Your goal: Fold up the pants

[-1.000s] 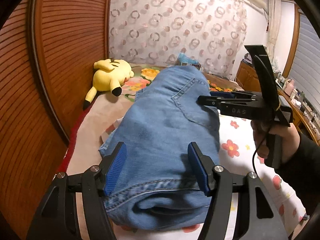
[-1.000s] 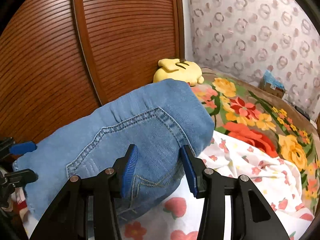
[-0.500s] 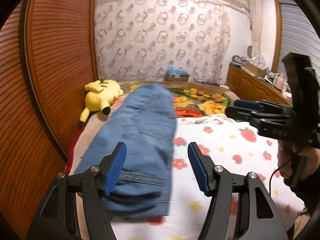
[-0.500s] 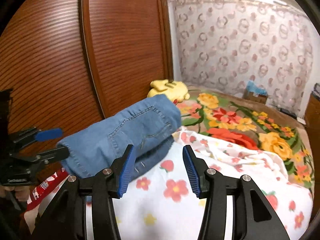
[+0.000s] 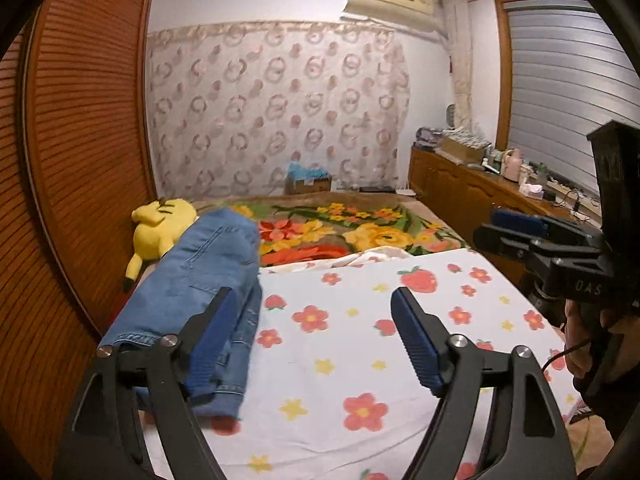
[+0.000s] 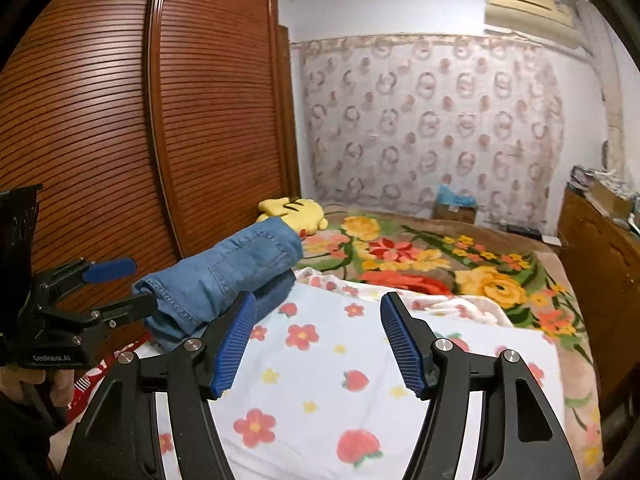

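Folded blue denim pants [image 5: 188,292] lie in a compact stack on the left side of the bed, next to the wooden wardrobe; they also show in the right wrist view [image 6: 224,280]. My left gripper [image 5: 312,340] is open and empty, held above the bed just right of the pants. It shows in the right wrist view [image 6: 116,284] near the pants' near end. My right gripper [image 6: 316,340] is open and empty over the flowered sheet, apart from the pants. It appears at the right in the left wrist view [image 5: 516,228].
A white sheet with flowers and strawberries [image 5: 380,320] covers the near bed, a flowered blanket [image 5: 360,232] the far part. A yellow plush toy [image 5: 160,228] lies behind the pants. The wooden wardrobe [image 6: 120,140] stands left, a cluttered sideboard [image 5: 480,196] right.
Both grippers have pulled back and up from the folded pants, which stay on the bed. The left gripper has shifted right of them; both remain open.
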Demonstrator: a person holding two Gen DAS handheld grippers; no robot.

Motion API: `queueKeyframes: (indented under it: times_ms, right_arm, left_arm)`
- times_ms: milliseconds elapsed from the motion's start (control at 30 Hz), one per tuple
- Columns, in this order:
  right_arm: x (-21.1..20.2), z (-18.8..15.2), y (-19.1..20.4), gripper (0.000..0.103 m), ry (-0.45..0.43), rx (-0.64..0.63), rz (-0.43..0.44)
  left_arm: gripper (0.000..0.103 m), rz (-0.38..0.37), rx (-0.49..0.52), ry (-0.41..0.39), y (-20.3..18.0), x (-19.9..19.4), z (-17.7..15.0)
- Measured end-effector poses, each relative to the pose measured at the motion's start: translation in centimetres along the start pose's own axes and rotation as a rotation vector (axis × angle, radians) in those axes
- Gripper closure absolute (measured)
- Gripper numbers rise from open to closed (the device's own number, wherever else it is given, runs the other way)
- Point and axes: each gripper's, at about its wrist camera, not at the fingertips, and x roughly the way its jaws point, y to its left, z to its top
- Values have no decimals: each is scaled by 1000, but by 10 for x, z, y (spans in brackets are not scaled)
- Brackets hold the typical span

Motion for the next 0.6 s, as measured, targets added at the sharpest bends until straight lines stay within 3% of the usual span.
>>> queueKeyframes:
  times_ms: [267, 600]
  right_arm:
    - [-50, -24, 13, 36, -35, 37, -44]
    - [-96, -38, 43, 36, -72, 47, -147]
  left_arm:
    - [17, 10, 40, -62, -35, -30, 2]
    - [17, 6, -3, -87, -54, -60, -2]
